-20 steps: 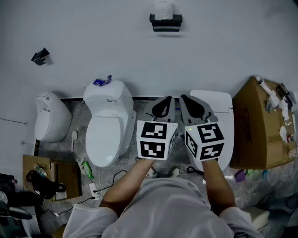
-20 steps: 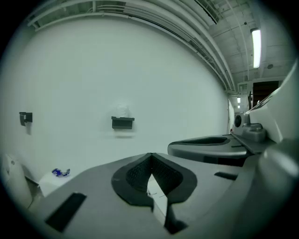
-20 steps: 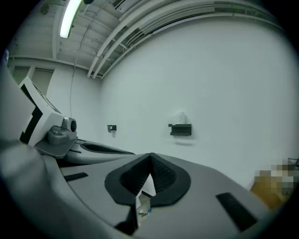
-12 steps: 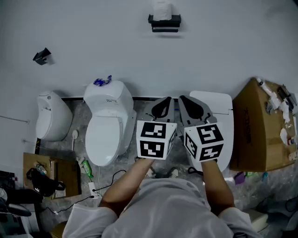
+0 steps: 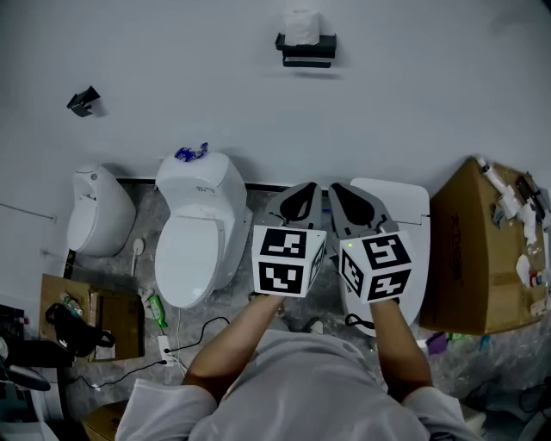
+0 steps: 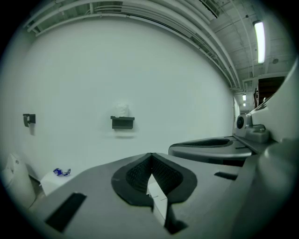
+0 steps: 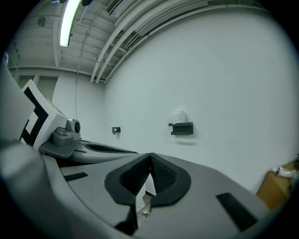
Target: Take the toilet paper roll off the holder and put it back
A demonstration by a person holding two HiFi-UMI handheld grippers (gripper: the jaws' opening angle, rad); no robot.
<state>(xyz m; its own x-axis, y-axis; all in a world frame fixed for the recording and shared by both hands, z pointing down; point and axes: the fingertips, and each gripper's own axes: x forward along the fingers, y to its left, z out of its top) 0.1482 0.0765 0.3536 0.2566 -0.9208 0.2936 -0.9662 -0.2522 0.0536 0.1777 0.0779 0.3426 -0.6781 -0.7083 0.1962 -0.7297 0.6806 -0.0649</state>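
A white toilet paper roll (image 5: 302,26) sits on a black wall holder (image 5: 306,50) high on the white wall; the roll (image 6: 122,109) and holder (image 6: 122,122) also show in the left gripper view, and the roll (image 7: 179,116) and holder (image 7: 181,128) in the right gripper view. Both grippers are held side by side well short of the wall, far from the holder. My left gripper (image 5: 300,191) is shut with nothing between its jaws. My right gripper (image 5: 342,193) is likewise shut and empty.
Below the holder stand a white toilet (image 5: 201,224), a smaller white fixture (image 5: 96,215) to its left and a white seat lid (image 5: 405,215). A cardboard box (image 5: 482,245) stands at the right. A black wall hook (image 5: 83,101) is at the left. Cables and clutter lie on the floor.
The view has shifted slightly; both grippers stay side by side and shut, edging a little toward the wall.
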